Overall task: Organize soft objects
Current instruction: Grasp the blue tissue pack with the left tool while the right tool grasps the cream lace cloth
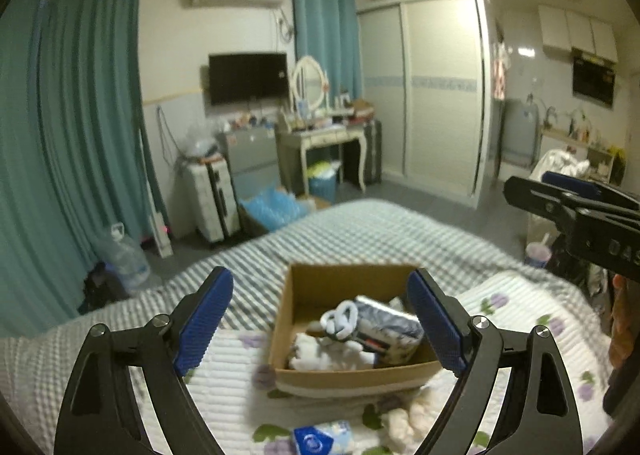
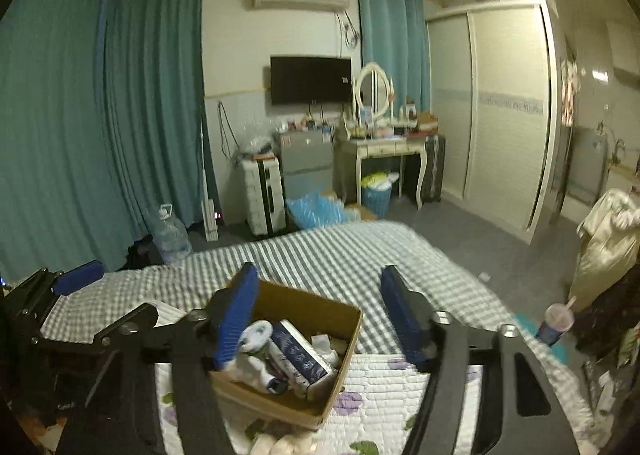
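Observation:
A brown cardboard box sits on the bed and holds a blue-and-white tissue pack, a white plush toy and white cloths. My left gripper is open and empty, raised above the box's near side. A blue tissue packet and a cream soft item lie on the quilt in front of the box. In the right wrist view the box is at lower left. My right gripper is open and empty above it.
The bed has a grey checked cover and a floral quilt. Beyond it stand a white suitcase, a water jug, a dressing table and a wardrobe. A cup stands right of the bed.

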A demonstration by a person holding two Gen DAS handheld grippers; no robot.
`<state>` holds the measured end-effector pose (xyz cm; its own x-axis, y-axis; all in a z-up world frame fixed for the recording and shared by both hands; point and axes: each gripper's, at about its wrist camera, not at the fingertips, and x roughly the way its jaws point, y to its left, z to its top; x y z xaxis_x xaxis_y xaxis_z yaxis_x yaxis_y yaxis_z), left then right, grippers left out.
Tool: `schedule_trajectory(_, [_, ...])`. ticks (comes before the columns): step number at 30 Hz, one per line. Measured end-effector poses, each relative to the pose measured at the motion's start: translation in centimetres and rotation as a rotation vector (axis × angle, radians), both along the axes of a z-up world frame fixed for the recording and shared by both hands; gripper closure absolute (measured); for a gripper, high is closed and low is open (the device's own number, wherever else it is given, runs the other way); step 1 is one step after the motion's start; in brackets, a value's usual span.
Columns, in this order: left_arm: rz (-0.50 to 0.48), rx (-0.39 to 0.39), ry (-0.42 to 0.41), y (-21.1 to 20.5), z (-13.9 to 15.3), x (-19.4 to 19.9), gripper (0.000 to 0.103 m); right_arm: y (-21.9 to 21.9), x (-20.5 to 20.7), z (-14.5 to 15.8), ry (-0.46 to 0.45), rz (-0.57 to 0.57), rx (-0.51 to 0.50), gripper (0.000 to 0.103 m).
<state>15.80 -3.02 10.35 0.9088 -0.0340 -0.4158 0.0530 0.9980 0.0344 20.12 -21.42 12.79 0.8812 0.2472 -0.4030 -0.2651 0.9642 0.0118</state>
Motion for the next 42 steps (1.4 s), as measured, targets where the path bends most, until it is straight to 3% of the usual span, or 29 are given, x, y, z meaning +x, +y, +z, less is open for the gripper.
schedule_trajectory(4, [0.001, 0.010, -0.069, 0.3, 3.1, -4.6, 0.007, 0.2, -4.9, 3.8, -0.034, -0.009, -0.037, 0.026])
schedule_trajectory(6, [0.003, 0.015, -0.090, 0.3, 3.7, -6.3, 0.007, 0.1, -7.1, 4.8, -0.039, -0.014, -0.042, 0.017])
schedule_trajectory(12, [0.023, 0.049, -0.110, 0.9, 2.6, -9.9, 0.007, -0.1, -12.2, 4.0, -0.037, -0.015, -0.050, 0.000])
schedule_trajectory(20, [0.063, 0.054, -0.013, 1.5, -4.8, -9.5, 0.007, 0.6, -13.2, -4.1, 0.006, -0.008, -0.062, 0.000])
schedule_trajectory(30, [0.078, -0.011, 0.220, 2.5, -17.5, -4.5, 0.007, 2.5, -6.5, -16.6, 0.172, 0.015, -0.108, 0.000])
schedule_trajectory(33, [0.080, -0.029, 0.276, 2.6, -20.4, -3.5, 0.007, 2.9, -4.1, -20.3, 0.263, 0.036, -0.116, 0.000])
schedule_trajectory(40, [0.075, -0.042, 0.354, 1.9, -23.4, -2.3, 0.007, 3.9, -1.2, -26.8, 0.396, 0.102, -0.186, 0.007])
schedule_trajectory(42, [0.069, -0.036, 0.367, 1.5, -23.9, -2.2, 0.007, 4.0, -0.9, -27.5, 0.413, 0.113, -0.191, 0.017])
